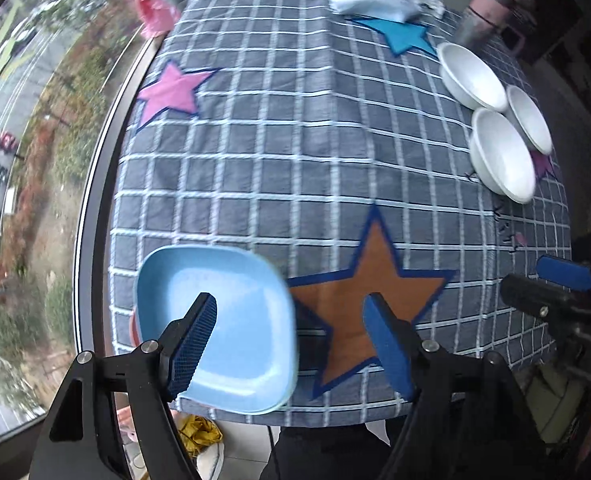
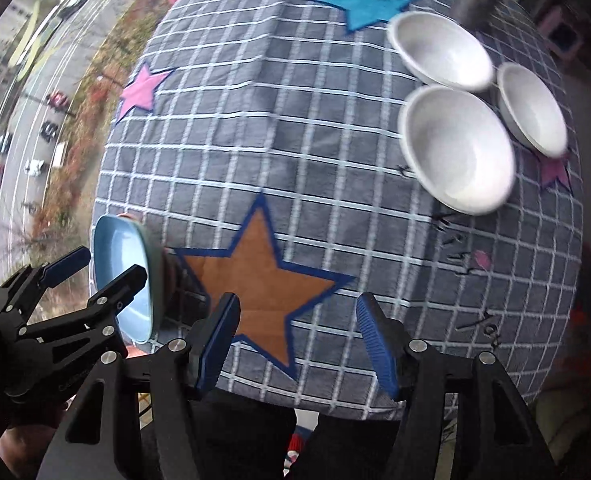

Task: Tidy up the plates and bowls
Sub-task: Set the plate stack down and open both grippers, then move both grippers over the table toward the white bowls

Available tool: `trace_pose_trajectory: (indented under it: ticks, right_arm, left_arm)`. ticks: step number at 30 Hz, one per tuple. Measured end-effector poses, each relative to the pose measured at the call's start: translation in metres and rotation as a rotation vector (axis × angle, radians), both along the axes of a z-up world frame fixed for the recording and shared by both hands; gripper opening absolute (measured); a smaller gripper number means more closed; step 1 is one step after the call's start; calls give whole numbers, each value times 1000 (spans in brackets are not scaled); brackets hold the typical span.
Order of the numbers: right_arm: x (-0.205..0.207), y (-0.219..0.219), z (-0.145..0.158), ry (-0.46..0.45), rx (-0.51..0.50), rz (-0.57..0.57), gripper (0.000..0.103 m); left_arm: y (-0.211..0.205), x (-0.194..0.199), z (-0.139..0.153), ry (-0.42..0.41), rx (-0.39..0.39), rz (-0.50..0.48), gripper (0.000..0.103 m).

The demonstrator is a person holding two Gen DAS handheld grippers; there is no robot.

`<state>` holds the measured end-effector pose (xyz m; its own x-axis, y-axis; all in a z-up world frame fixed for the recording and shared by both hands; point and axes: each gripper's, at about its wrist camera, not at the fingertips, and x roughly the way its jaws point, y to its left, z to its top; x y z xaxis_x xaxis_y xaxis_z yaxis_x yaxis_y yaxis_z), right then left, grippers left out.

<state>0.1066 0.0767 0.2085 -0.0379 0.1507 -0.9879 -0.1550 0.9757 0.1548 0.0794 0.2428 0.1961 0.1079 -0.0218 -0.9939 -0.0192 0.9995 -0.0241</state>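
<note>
Plates look stacked near-left: the blue plate (image 1: 231,332) lies free, left gripper (image 1: 291,344) and right gripper (image 2: 297,338) both spread apart, empty. Next, I'd say, the three white bowls (image 2: 457,148) far right need nesting.

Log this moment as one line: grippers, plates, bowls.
left gripper: open, over blue plate | right gripper: open, empty, above orange star | three white bowls: unstacked, clustered far right
</note>
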Motion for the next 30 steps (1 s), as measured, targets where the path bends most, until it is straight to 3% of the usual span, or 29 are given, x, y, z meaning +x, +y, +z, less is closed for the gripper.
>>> trace_pose_trajectory:
  ticks: [11,20,27,28,30]
  right_arm:
    - [12,-97,11,-20,21,-152,62]
    - [22,-214,1,-7,65,-340,62]
    - [29,-249,-8,19,86,-327,62]
    - [30,-249,-9,19,89,-319,63]
    - [34,-250,-10,19,97,-300,79]
  left_arm:
    - [-72,21,6,12,-18,-68,80]
    - [-128,25,-1,68,-28,-55,80]
    - [-164,24,-3,109,-40,-12,82]
    - [-168,23,-3,115,-38,-11,82]
    - [-176,23,-2,122,-27,-16,82]
